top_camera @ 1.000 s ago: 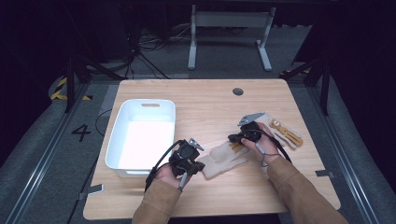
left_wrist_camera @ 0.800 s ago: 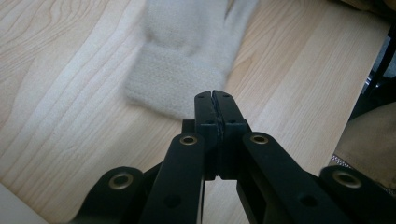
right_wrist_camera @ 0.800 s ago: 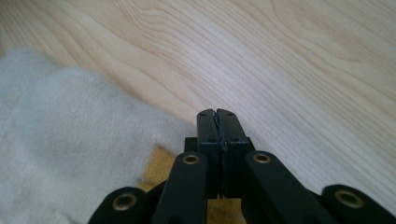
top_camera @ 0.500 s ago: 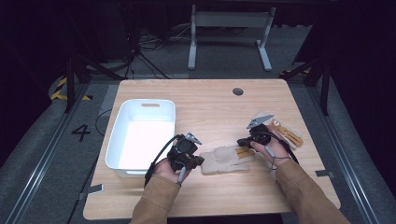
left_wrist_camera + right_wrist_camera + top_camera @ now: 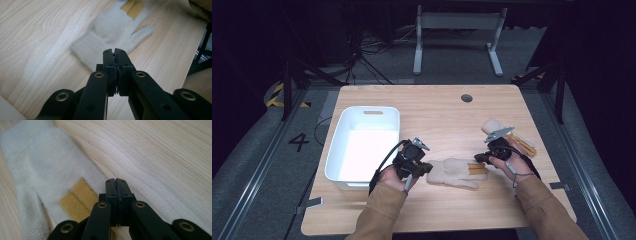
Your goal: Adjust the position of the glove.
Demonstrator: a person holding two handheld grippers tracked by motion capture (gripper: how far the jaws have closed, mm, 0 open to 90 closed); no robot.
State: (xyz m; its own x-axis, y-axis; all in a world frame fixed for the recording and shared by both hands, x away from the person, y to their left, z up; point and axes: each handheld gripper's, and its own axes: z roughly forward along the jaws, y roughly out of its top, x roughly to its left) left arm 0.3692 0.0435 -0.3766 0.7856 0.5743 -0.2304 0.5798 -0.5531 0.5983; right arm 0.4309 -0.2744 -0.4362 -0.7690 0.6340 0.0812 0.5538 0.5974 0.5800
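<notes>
High view: my left gripper (image 5: 424, 169) sits just right of the white bin (image 5: 343, 162), pointing at the cuff end of the cream glove (image 5: 453, 173) that lies flat on the wooden table (image 5: 437, 112) between my two hands. My right gripper (image 5: 479, 158) is at the glove's fingertip end, near its yellow finger patches (image 5: 477, 169); a second glove (image 5: 517, 140) lies beyond that hand, partly hidden by it. Left gripper view: the left gripper (image 5: 115, 51) has its jaws pressed together with nothing between them, tips over the ribbed cuff of the glove (image 5: 112, 30), whose fingers point away, yellow patches (image 5: 133, 7) at the top edge. Right gripper view: the right gripper (image 5: 115, 181) is also pressed together and empty, tips over bare table (image 5: 160, 157) just beside the glove (image 5: 45, 162), with the yellow patches (image 5: 77, 198) beside the jaws.
</notes>
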